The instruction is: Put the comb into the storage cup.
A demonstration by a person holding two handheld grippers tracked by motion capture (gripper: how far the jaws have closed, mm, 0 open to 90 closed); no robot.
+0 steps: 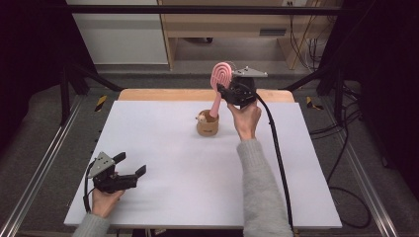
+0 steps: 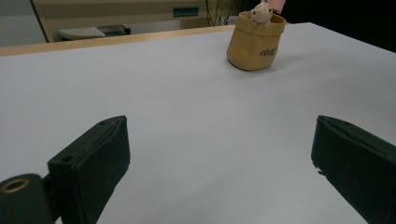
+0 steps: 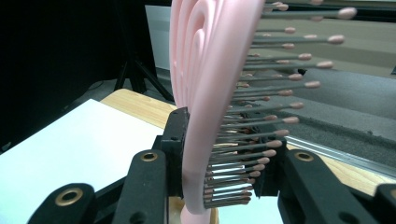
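**Brush over the pot, right claw clamped on its head**

Right claw (image 1: pixel 225 91) is clenched on one pink plastic hairbrush (image 1: pixel 221 79) by the bristled head, handle hanging below into one small tan pot (image 1: pixel 207 124), where one little pale figurine (image 2: pixel 260 11) sits. Risk, I'd say: bristles give under the jaws, the brush twists, tipping that pot. Left claw (image 1: pixel 132 165) rests released on the white surface (image 1: pixel 197 168), pot far ahead.

— What colours are there?
— A pink hairbrush (image 1: pixel 222 76) with concentric ridges and dark, pink-tipped bristles; a tan pouch (image 2: pixel 254 43) with dark lettering — a cream toy (image 2: pixel 260 12) inside.
— And the table (image 1: pixel 173 163)?
— White, with a wooden far edge.
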